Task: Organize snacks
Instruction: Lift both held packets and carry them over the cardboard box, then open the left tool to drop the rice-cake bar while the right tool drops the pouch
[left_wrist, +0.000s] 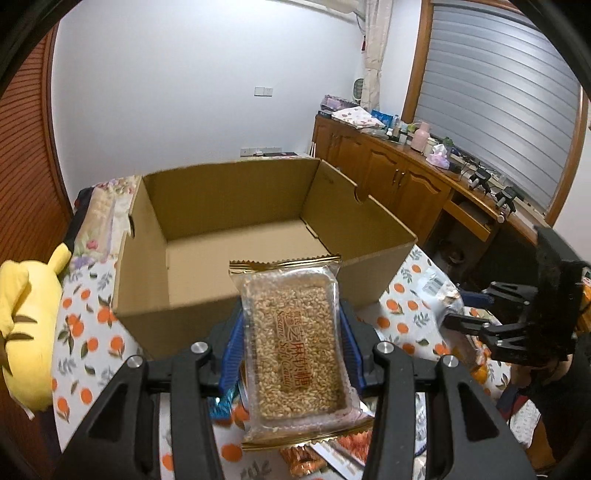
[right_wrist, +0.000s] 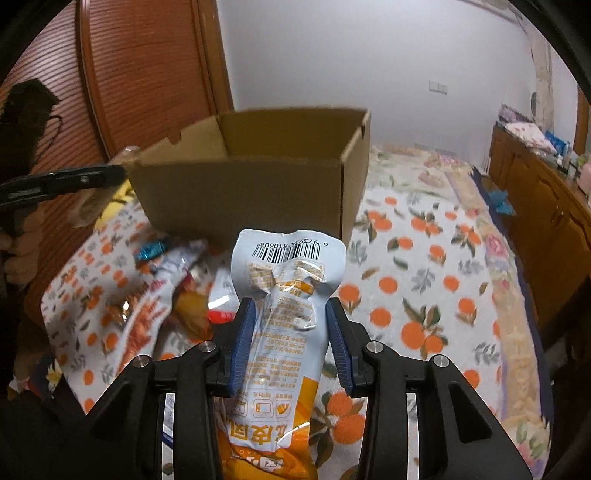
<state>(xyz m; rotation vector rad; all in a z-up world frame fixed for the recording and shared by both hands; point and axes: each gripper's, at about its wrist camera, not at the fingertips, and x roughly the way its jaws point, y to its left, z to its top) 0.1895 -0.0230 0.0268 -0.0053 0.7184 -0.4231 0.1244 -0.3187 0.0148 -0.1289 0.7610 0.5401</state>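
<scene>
Tongs: left tongs (left_wrist: 291, 343) clamp a sesame bar (left_wrist: 295, 347); right tongs (right_wrist: 291, 339) pinch a blue pouch (right_wrist: 288, 295). Box (left_wrist: 236, 236) sits open on the bed (right_wrist: 424, 277) beside loose snacks (right_wrist: 155, 295).

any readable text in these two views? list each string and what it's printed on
"Sesame Soft Candy": sesame candy packet, held in the left gripper. The red Chinese characters beside it are too unclear to quote.
"6 973934 810608": under the barcode on the pale blue snack pouch, held in the right gripper.
Pouch fine print and large orange characters: too small or cut off.
Cardboard box: no print visible.
</scene>
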